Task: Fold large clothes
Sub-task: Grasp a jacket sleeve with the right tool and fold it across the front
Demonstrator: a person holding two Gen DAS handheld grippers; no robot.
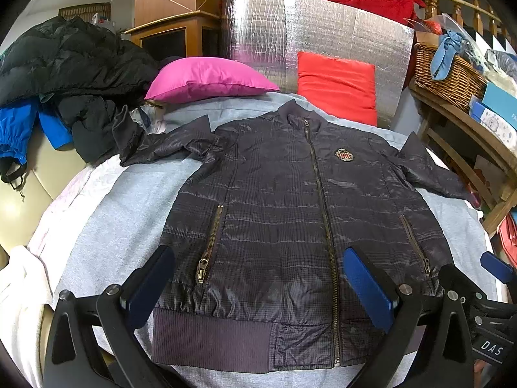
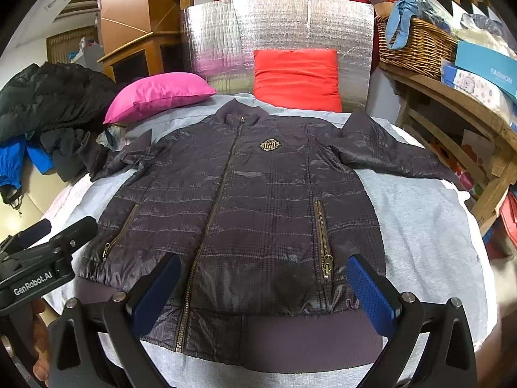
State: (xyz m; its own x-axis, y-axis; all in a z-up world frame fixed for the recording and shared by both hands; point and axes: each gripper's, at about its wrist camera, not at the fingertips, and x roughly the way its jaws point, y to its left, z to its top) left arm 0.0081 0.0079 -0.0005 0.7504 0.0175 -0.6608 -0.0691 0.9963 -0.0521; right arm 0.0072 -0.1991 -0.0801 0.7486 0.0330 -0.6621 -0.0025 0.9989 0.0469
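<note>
A dark grey quilted jacket [image 1: 290,213] lies flat, front up and zipped, on a light grey cloth [image 1: 122,213]; it also shows in the right wrist view [image 2: 245,200]. Both sleeves spread out to the sides. My left gripper [image 1: 258,284] is open and empty, hovering over the jacket's lower left part near the hem. My right gripper [image 2: 263,291] is open and empty over the lower right part near the hem. The right gripper's fingers [image 1: 494,266] show at the left view's right edge; the left gripper's fingers [image 2: 77,226] show at the right view's left edge.
A pink pillow [image 1: 206,79] and a red pillow [image 1: 337,87] lie behind the collar against a silver foil panel [image 1: 320,32]. Black and blue coats [image 1: 64,74] pile at the left. A wooden shelf [image 2: 452,97] with a wicker basket [image 2: 416,45] and boxes stands at the right.
</note>
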